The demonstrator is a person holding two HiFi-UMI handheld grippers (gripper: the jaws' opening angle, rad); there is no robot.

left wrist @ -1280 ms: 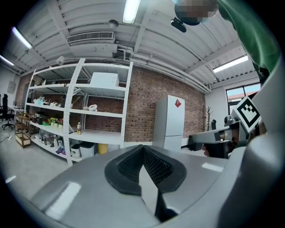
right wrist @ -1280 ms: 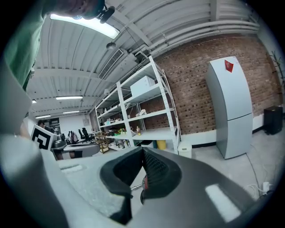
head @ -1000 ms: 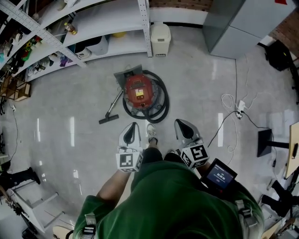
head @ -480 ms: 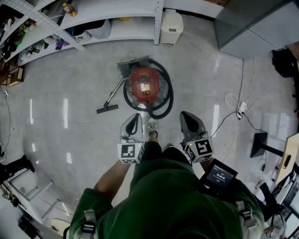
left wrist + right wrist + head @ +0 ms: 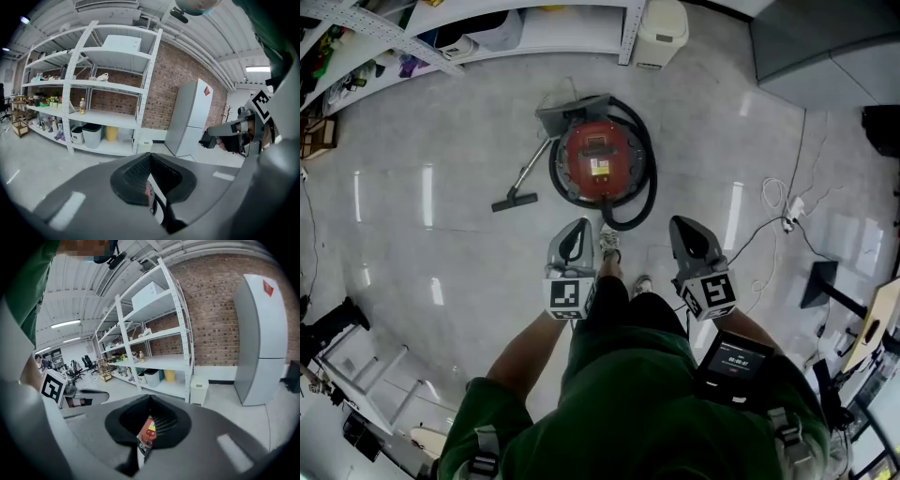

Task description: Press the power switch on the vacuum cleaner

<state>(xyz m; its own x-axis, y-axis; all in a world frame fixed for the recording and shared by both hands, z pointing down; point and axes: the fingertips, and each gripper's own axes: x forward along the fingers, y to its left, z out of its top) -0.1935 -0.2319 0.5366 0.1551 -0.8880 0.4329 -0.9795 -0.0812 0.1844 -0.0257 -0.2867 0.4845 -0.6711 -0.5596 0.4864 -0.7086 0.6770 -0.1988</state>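
Observation:
The red round vacuum cleaner (image 5: 600,161) stands on the grey floor ahead of me, ringed by its black hose (image 5: 645,192). Its wand ends in a floor nozzle (image 5: 514,200) to the left. My left gripper (image 5: 577,228) and right gripper (image 5: 683,225) are held side by side at waist height, short of the vacuum and well above it. Both are shut with nothing held. Through the notch of the left gripper (image 5: 150,190) a sliver of the red vacuum (image 5: 148,192) shows. The right gripper (image 5: 149,430) frames the vacuum's (image 5: 150,428) red top the same way.
White shelving (image 5: 534,28) runs along the far side, with a white bin (image 5: 661,21) beside it and a grey fridge (image 5: 825,47) to the right. Cables and a power strip (image 5: 792,211) lie on the floor at right near a black stand (image 5: 818,281). My shoe (image 5: 609,242) is just behind the hose.
I have stepped toward the vacuum cleaner, which now lies closer below the grippers. Both grippers stay shut and keep their places in front of me.

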